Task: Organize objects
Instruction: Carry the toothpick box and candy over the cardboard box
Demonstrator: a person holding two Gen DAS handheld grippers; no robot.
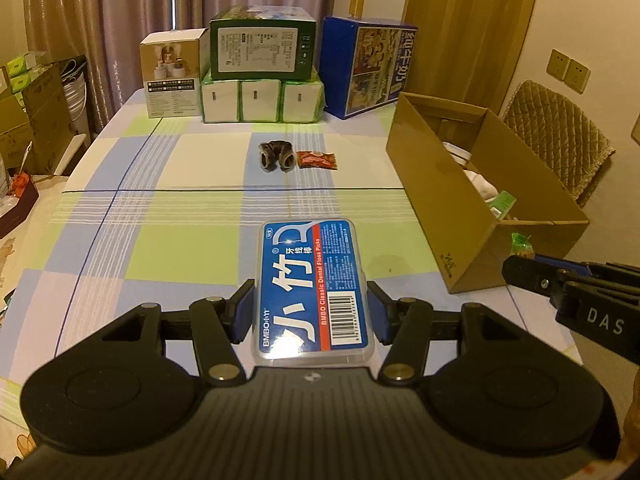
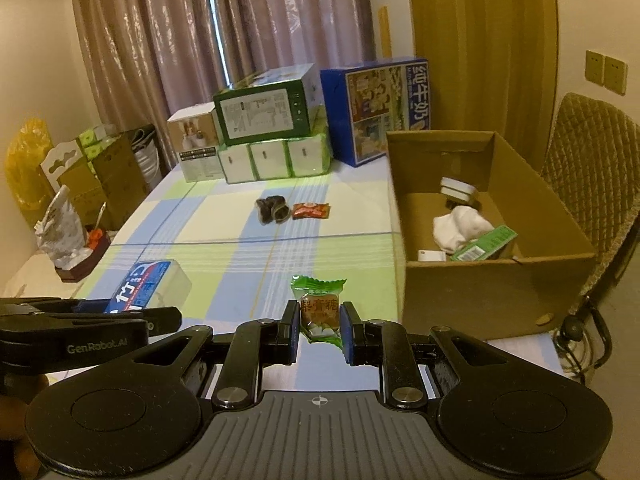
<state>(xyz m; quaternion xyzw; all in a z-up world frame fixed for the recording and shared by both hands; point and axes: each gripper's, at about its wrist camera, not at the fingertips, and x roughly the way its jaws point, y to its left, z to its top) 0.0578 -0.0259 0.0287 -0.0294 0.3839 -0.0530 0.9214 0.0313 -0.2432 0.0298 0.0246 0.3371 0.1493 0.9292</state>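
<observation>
One floss-pick case; one green-wrapped candy; one red snack packet; one dark rolled sock pair. At the counter's far edge: three cartons, namely white, green, blue, plus three tissue packs. At its right edge: one open cardboard box.

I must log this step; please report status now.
Left claw shut on floss box. Right claw shut on candy. Carton open, path clear.

Left tongs clamped, level, right tongs clamped beside them
</observation>
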